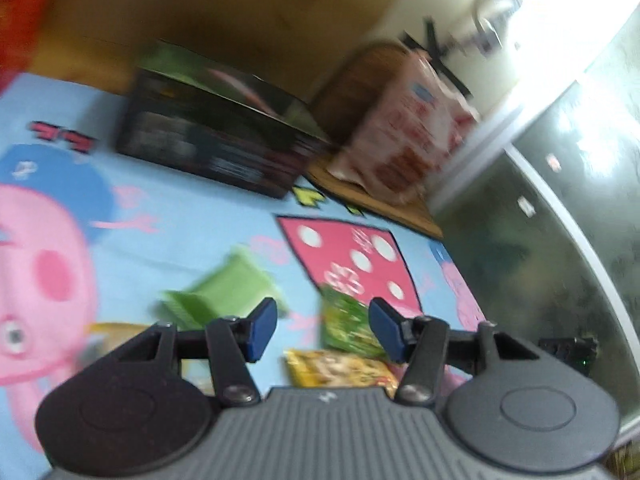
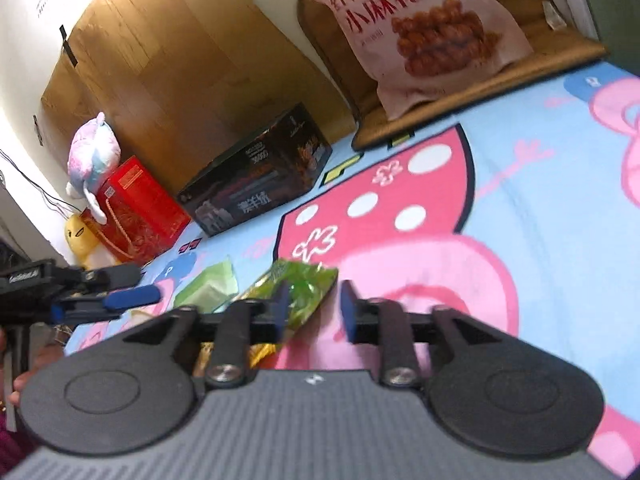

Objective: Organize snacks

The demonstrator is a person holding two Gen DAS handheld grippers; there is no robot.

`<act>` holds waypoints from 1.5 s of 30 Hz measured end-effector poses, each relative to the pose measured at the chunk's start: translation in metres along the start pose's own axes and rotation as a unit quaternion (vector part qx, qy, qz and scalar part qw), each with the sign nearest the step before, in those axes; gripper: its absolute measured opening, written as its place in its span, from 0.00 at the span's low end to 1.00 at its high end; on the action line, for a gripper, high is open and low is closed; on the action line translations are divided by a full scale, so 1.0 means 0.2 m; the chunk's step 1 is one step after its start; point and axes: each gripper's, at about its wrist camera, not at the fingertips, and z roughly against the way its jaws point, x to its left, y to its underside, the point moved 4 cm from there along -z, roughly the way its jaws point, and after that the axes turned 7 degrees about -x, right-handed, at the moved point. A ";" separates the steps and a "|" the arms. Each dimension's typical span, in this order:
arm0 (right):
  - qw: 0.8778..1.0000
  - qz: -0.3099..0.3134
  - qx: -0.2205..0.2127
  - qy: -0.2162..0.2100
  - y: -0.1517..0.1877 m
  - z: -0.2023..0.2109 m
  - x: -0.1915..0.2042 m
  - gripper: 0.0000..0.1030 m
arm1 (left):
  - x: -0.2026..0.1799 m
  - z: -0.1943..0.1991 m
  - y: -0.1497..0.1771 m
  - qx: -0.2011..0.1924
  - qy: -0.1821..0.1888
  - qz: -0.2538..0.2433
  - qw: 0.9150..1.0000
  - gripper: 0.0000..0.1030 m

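Note:
Several snack packets lie on a blue cartoon blanket (image 1: 192, 224). In the left wrist view my left gripper (image 1: 324, 330) hovers open, with nothing pressed between its blue pads. Below it lie a dark green packet (image 1: 348, 328) and a yellow packet (image 1: 340, 368), and a light green packet (image 1: 224, 288) lies to the left. In the right wrist view my right gripper (image 2: 314, 312) is open. The dark green packet (image 2: 304, 292) lies on the blanket by its left pad, not gripped. The light green packet (image 2: 208, 284) is further left, beside the left gripper's blue fingertip (image 2: 132, 296).
A large pink bag of fried twists (image 2: 420, 28) leans on a brown cushion (image 2: 460, 96) at the back. A black box (image 2: 260, 176), a red box (image 2: 136, 212) and plush toys (image 2: 94, 152) line the wooden board behind. A dark cabinet (image 1: 540, 220) borders the blanket.

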 end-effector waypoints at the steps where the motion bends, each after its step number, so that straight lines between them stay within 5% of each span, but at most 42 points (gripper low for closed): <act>1: 1.000 -0.005 0.003 -0.006 0.01 0.00 -0.01 0.35 | -0.03 -0.04 0.01 0.011 0.003 -0.007 1.000 0.50; 9: 0.994 -0.086 0.028 -0.054 0.03 0.00 -0.06 0.33 | -0.06 -0.38 0.08 0.108 0.017 0.026 0.994 0.50; 13: 0.996 -0.067 0.034 -0.052 0.04 -0.05 -0.03 0.17 | -0.03 -0.43 0.10 0.111 0.048 0.073 0.990 0.28; 15: 0.997 -0.050 0.030 -0.046 0.04 -0.06 -0.01 0.16 | -0.01 -0.44 0.11 0.106 0.034 0.075 0.991 0.17; 26: 0.997 0.026 -0.002 -0.070 -0.07 -0.13 0.15 0.16 | -0.07 -0.31 -0.07 0.056 0.013 0.015 0.998 0.18; 39: 0.987 0.131 -0.014 -0.094 -0.43 -0.66 0.45 0.16 | 0.12 -0.26 -0.62 -0.045 -0.054 0.003 0.998 0.19; 45: 0.979 0.190 -0.030 -0.065 -0.48 -0.87 0.52 0.22 | 0.22 -0.36 -0.76 -0.070 -0.099 -0.006 0.993 0.19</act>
